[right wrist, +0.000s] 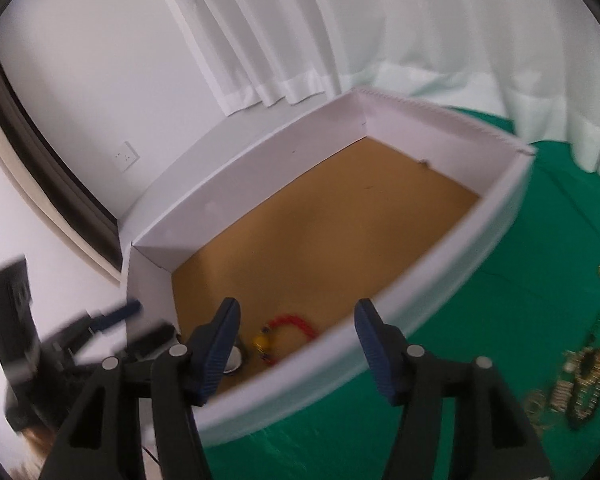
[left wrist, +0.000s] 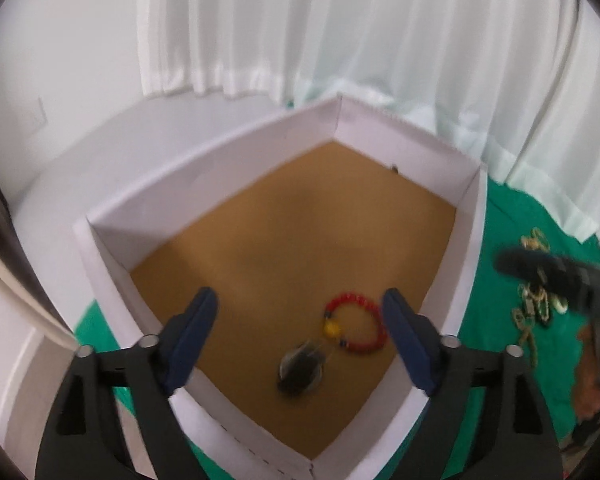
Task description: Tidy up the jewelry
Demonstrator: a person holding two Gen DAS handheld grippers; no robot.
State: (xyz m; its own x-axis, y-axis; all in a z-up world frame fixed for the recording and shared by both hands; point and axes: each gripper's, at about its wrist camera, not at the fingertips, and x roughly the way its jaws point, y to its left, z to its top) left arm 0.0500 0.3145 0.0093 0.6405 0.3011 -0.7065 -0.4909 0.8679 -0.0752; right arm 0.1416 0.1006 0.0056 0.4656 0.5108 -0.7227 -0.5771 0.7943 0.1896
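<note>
Left gripper (left wrist: 300, 316) hangs wide and empty over the box (left wrist: 228, 152); a red bracelet (left wrist: 356, 326) lies at its 3 o'clock. Right gripper (right wrist: 296, 328) gapes empty; gold jewelry (right wrist: 580, 380) waits on the table (right wrist: 520, 280).

I see soft, even daylight coming through the white curtain (left wrist: 340, 28) at twelve o'clock, with only faint shadows inside the box (left wrist: 284, 216). Both fisheye views bend straight edges and go dark at the rims. Motion blur smears the gold jewelry (right wrist: 580, 384) at four o'clock.
</note>
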